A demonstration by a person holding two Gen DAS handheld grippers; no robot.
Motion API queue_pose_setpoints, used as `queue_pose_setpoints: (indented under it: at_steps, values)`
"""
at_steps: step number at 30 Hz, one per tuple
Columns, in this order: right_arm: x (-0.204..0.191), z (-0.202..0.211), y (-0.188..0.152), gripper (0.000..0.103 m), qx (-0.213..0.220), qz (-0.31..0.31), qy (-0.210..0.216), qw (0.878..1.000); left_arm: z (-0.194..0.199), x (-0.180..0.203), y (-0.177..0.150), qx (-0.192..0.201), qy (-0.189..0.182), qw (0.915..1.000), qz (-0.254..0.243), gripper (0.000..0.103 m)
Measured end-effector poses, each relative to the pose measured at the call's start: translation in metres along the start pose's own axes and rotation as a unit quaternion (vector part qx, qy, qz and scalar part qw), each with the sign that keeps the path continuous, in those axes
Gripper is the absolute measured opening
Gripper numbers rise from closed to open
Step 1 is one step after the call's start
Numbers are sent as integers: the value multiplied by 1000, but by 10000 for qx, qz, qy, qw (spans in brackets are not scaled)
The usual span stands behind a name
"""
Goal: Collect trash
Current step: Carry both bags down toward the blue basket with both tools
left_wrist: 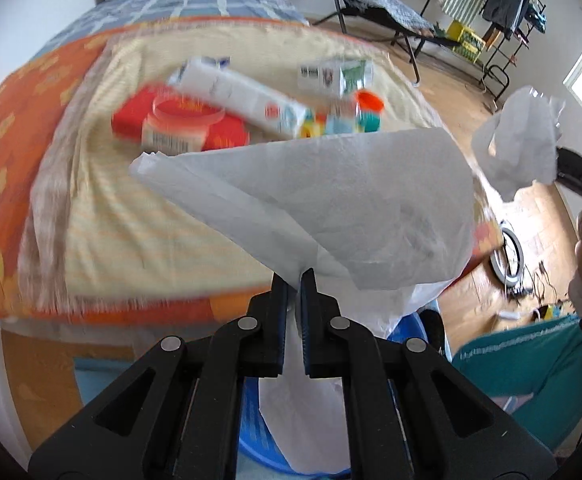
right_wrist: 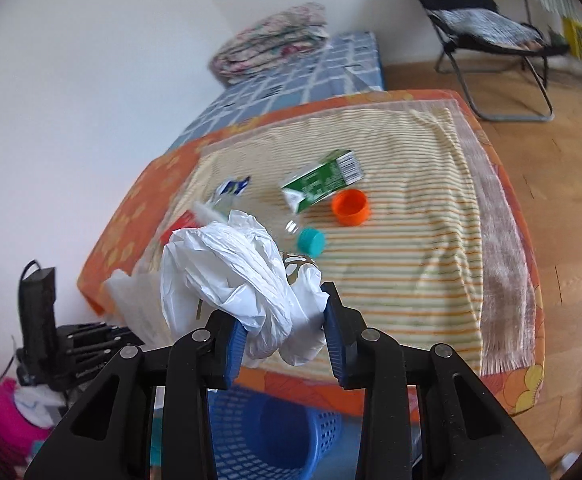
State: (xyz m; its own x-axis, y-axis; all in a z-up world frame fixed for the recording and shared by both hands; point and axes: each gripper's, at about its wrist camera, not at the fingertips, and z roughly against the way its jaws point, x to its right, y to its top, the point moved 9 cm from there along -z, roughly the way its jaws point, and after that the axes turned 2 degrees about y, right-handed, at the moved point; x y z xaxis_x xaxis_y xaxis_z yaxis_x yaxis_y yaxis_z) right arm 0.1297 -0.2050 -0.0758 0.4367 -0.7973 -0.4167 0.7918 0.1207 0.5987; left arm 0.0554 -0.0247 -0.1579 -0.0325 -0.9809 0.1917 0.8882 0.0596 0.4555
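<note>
Pinching a white paper towel (left_wrist: 331, 184) by its lower corner, the left gripper (left_wrist: 295, 280) is fully closed, the sheet fanning up and forward. The right gripper (right_wrist: 285, 320) is clamped on a crumpled white plastic bag (right_wrist: 235, 276), held between its blue pads (right_wrist: 235, 340). Both loads hang over the near edge of the bed (right_wrist: 411, 280), and the blue basket (right_wrist: 267, 436) sits on the floor almost straight below the two grippers, so the coming move is probably a short drop downward. Farther out on the striped cloth lie a green carton (right_wrist: 323, 180), an orange cap (right_wrist: 351, 208), a teal cap (right_wrist: 311, 240), a red box (left_wrist: 131, 118) and a white carton (left_wrist: 243, 96), still to collect.
</note>
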Motion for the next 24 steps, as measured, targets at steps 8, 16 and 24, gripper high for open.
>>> queue_pose_setpoints:
  at_steps: [8, 16, 24]
  values:
    - [-37, -1, -58, 33, -304, 573, 137, 9978, -15, 7, -54, -382, -43, 9993, -31, 4]
    - [-54, -15, -103, 33, -628, 1050, 0, 9925, -41, 1, -91, -833, 148, 9964, 40, 4]
    - [-56, -38, -134, 33, -1030, 1329, -167, 9856, -64, -15, -110, -1125, 308, 9927, 317, 4]
